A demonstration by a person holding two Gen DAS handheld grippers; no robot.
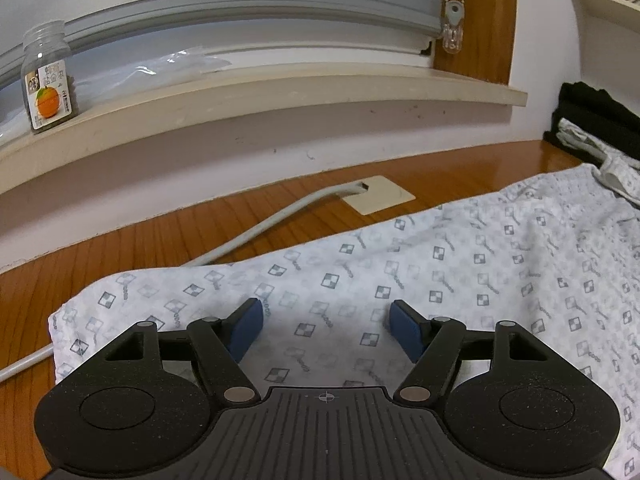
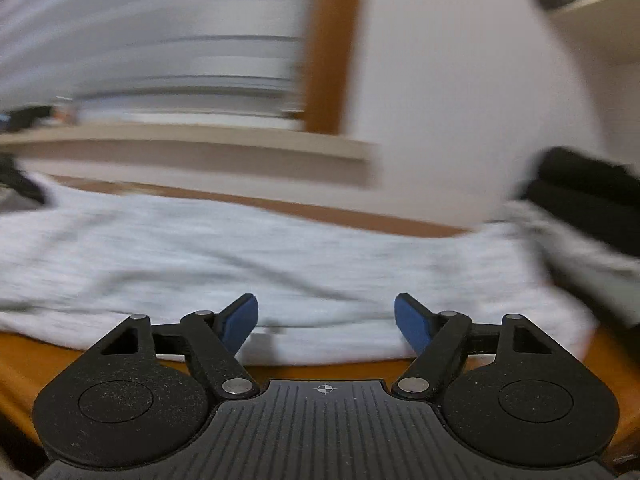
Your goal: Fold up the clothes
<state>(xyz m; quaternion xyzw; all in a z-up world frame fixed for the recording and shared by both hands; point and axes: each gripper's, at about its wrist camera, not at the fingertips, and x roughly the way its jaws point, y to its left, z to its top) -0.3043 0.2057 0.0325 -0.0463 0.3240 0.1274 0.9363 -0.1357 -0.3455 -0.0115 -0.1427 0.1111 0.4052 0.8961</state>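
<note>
- Left wrist view: the cloth, white with small grey checker prints, lies flat on the wooden table. Its long axis runs from lower left to upper right of the frame, the near end at lower left, the far end reaching the right edge.
- The left gripper hangs over the cloth's lower left part, jaws wide apart with nothing between the blue pads; whether they touch the fabric I cannot tell.
- Upper left: a jar with an orange on its label stands on the sill.
- A grey cable runs from a beige plate in the table down to the left and passes under the cloth's near end.
- Upper middle: a blind, its bead cord hanging at the right.
- Right edge: dark folded clothes sit just past the cloth's far end.
- Right wrist view, heavily blurred: the cloth spans the frame from left to right across the table.
- The right gripper is at the cloth's near edge, jaws open, empty.
- Dark clothes at the right.
</note>
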